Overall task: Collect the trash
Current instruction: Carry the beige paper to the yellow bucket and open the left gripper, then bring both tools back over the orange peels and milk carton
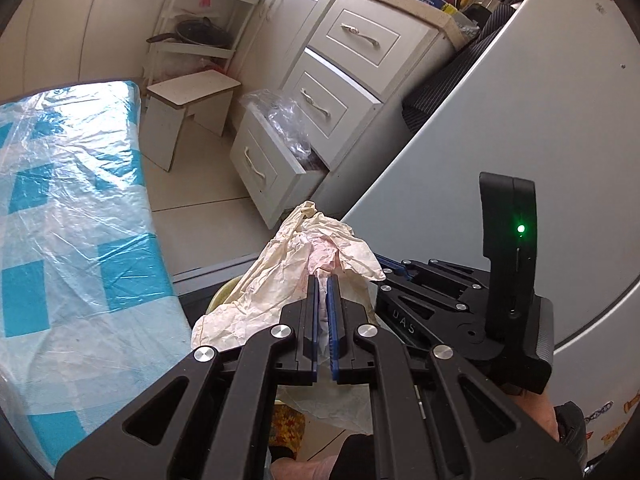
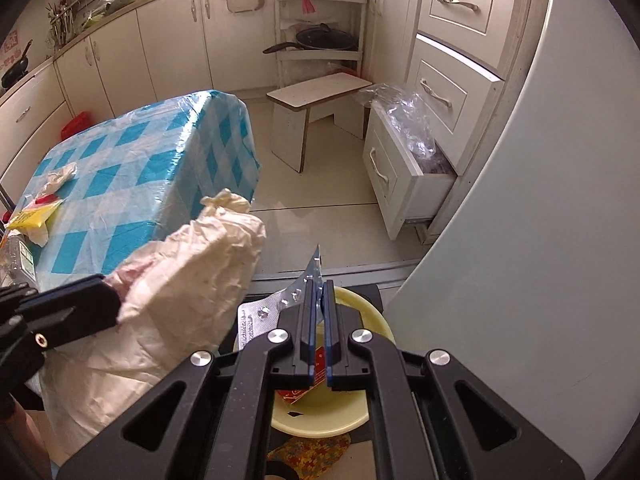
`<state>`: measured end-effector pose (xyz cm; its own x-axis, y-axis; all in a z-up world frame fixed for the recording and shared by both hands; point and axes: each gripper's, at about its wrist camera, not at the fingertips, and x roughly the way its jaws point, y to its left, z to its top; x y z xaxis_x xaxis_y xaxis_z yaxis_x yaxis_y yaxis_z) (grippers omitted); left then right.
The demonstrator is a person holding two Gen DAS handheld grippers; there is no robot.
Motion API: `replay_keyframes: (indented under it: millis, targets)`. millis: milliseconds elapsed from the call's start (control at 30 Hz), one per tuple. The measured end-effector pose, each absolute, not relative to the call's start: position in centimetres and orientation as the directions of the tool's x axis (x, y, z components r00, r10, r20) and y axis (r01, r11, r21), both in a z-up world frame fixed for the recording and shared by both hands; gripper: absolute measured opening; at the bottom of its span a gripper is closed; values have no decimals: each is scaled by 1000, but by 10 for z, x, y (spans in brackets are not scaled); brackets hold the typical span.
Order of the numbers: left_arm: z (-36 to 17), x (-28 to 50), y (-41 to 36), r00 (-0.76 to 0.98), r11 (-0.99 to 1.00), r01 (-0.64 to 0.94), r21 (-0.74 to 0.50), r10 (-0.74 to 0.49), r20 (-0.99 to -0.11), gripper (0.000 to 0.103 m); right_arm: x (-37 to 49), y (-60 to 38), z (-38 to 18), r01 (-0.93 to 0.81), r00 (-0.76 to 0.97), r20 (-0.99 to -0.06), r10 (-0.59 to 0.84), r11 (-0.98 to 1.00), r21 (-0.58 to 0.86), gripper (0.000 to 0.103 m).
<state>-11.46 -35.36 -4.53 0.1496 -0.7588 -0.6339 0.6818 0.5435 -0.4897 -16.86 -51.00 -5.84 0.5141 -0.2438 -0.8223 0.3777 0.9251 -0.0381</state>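
Observation:
My left gripper (image 1: 322, 280) is shut on a crumpled cream paper wrapper (image 1: 304, 264) and holds it in the air beside the table. The wrapper also shows in the right wrist view (image 2: 188, 280), with the left gripper's fingers (image 2: 76, 304) at its left side. My right gripper (image 2: 319, 286) is shut on a silver pill blister pack (image 2: 280, 304) and holds it over a pale yellow bowl (image 2: 360, 316) that has a red wrapper (image 2: 308, 380) in it. The right gripper shows in the left wrist view (image 1: 404, 268), just right of the paper.
A table with a blue checked plastic cover (image 2: 132, 168) stands at the left, with more trash (image 2: 36, 216) on its left end. A white stool (image 2: 312, 100), open drawers with plastic bags (image 2: 408, 152) and a white fridge (image 2: 540, 220) stand ahead and to the right.

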Motion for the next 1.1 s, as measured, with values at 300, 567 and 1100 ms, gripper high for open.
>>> replay_keyframes:
  millis: [300, 567, 1100]
  targets:
    - [-59, -119, -380, 150, 578, 681, -450, -712, -686, 18, -177, -525, -59, 429, 510, -814, -278, 902, -40, 40]
    - [-44, -121, -364, 210, 603, 685, -409, -701, -682, 31, -179, -527, -46, 436, 558, -783, -274, 900, -5, 47]
    - [16, -121, -275, 466, 725, 633, -273, -638, -613, 56, -163, -485, 0, 304, 769, -611, -188, 949, 90, 59]
